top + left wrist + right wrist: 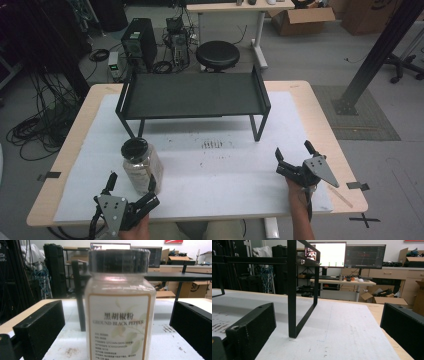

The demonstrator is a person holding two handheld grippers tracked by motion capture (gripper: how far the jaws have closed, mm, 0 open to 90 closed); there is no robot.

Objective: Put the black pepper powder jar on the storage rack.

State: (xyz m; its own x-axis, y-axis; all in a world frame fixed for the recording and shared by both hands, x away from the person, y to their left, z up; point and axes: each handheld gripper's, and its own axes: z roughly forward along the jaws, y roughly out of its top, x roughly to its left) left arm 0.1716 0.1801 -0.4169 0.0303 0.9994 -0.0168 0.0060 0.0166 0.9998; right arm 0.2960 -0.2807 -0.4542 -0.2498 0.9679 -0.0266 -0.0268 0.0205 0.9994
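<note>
The pepper jar (pixel 142 166) stands upright on the white mat at the near left of the table (pixel 320 107), in front of the left leg of the black shelf rack (pixel 192 95) and well apart from it. The left hand-held gripper (pixel 131 186) sits low just behind the jar with its jaws spread wide, one on either side of the glass and neither one touching (the left gripper view shows the jar (pixel 120 307) square between them, black lid up, its label reading ground black pepper). So the step in hand looks like the approach to a grasp: lined up, not yet closed. The next move, as I judge it, calls for a short push forward so the jaws sit around the body of the jar below the lid, then a firm, level squeeze, since smooth glass may slip or tip if caught too high. The right hand-held gripper (pixel 292 159) rests at the near right of the table, jaws also wide apart and holding nothing, facing the rack's right leg (pixel 292 290).
</note>
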